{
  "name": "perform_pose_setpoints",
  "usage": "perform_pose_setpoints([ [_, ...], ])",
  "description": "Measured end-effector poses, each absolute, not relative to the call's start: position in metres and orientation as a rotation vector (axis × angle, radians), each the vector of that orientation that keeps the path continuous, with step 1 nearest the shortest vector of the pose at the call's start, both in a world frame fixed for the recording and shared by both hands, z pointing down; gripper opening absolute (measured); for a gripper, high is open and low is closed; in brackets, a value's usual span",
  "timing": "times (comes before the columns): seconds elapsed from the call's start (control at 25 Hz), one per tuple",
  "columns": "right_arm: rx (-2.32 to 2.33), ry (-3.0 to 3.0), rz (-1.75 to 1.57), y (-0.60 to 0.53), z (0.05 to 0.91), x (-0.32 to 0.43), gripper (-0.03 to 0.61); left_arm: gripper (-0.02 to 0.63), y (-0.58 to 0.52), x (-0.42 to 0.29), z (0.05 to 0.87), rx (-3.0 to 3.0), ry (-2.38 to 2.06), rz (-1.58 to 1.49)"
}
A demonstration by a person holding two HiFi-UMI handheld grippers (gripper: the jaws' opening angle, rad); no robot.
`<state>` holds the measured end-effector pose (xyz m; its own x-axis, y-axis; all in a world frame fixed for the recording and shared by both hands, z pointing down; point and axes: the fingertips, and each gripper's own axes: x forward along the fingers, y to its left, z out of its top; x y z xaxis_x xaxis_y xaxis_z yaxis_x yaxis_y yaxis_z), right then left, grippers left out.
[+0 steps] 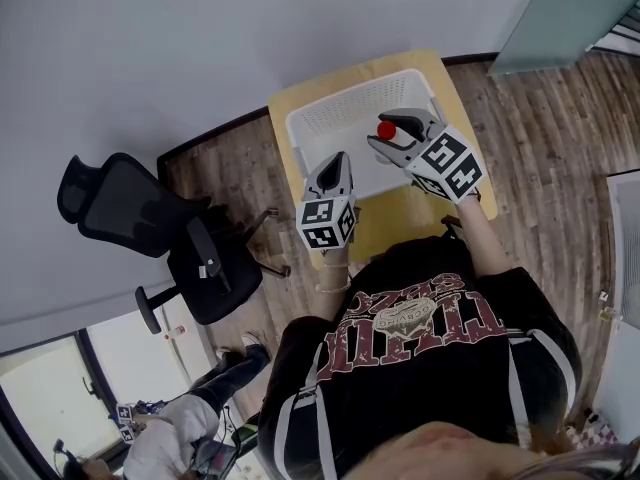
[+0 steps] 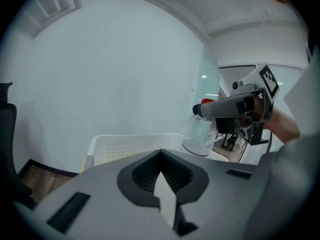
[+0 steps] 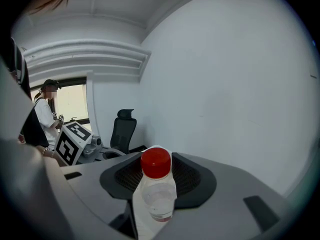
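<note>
Two grippers over white perforated plastic basket (image 1: 340,108). Right gripper (image 1: 392,136) clamps clear red-capped plastic bottle (image 3: 156,194) near cap; left gripper (image 1: 339,158) closed, empty, beside. Judgement: firm squeeze, bottle steady.

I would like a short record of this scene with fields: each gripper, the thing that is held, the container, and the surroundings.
left gripper: jaws together, nothing between them, at the basket's near edge
right gripper: jaws shut on the bottle, over the basket
bottle: clear, red cap, gripped near its top, body hanging down
basket: white, perforated walls, stands on the table
table: small, light wood top
office chair: black, on the wood floor, left of the table
</note>
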<state>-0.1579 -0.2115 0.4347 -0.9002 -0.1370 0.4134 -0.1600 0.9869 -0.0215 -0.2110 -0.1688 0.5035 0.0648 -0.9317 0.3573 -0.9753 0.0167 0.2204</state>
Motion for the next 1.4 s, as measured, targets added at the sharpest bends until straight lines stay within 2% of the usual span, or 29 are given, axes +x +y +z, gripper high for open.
perform_pose_setpoints([
  [0.6,0.294,-2.783,0.025,-0.206,0.386,-0.121,0.175,0.044,-0.168,-0.203,0.505,1.969,-1.888,0.194],
  [1.4,0.509,-2.785,0.033,-0.217,0.363,-0.061,0.17,0.044,-0.168,-0.199,0.507,1.987,-1.873,0.259],
])
